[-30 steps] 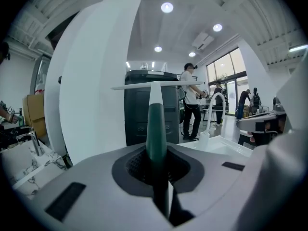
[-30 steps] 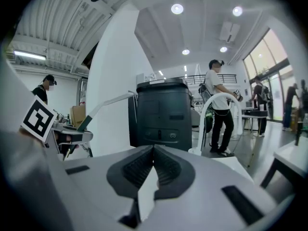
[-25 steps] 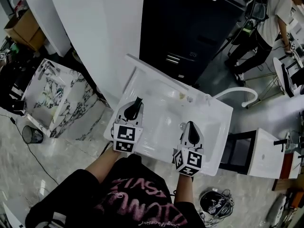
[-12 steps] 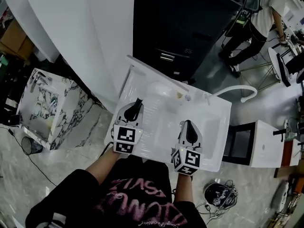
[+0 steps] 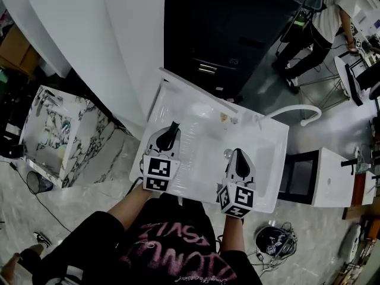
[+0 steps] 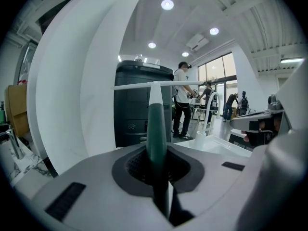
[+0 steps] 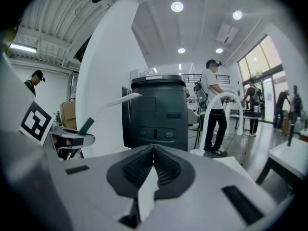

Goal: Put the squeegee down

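Squeegee [image 6: 156, 121] upright in left tongs [image 6: 158, 163]

The head view looks steeply down from above the white sink [image 5: 202, 141] at frame centre. Each gripper view sits very near behind its own jaws and faces level forward. All three share the dark cabinet [image 6: 137, 105]; the right gripper view shows the left gripper [image 7: 77, 139] at middle left.

Left gripper [image 5: 171, 129] and right gripper [image 5: 238, 157], both closed.
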The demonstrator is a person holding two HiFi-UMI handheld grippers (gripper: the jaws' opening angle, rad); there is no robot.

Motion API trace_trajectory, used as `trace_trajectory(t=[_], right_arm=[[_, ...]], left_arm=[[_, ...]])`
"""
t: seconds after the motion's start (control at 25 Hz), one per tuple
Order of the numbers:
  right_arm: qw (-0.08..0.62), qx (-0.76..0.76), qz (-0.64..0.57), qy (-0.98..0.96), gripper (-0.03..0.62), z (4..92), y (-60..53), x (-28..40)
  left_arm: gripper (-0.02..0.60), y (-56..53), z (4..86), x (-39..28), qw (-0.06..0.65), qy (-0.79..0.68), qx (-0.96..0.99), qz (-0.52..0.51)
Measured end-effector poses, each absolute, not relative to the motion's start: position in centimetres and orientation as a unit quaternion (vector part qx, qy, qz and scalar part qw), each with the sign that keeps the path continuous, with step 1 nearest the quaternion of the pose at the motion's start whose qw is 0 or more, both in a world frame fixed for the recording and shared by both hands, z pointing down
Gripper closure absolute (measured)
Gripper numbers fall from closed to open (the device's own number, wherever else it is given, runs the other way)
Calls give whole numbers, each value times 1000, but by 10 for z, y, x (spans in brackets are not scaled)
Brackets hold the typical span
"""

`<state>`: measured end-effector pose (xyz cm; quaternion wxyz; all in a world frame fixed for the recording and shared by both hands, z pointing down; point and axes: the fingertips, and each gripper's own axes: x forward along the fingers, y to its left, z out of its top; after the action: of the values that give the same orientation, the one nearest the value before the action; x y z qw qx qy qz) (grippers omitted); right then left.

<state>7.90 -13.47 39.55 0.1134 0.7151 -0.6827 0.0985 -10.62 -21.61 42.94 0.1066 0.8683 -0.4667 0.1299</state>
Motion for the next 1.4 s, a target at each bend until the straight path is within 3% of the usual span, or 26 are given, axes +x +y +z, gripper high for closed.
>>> trace_trajectory(t=[0.84, 1.4], right_arm=[[86, 667, 103, -733, 572, 394, -159, 111], [89, 650, 141, -742, 572, 427, -174, 124]], left_arm=[[543, -225, 408, -82, 74, -525, 837, 134], [543, -232, 444, -67, 103, -534, 821, 175]])
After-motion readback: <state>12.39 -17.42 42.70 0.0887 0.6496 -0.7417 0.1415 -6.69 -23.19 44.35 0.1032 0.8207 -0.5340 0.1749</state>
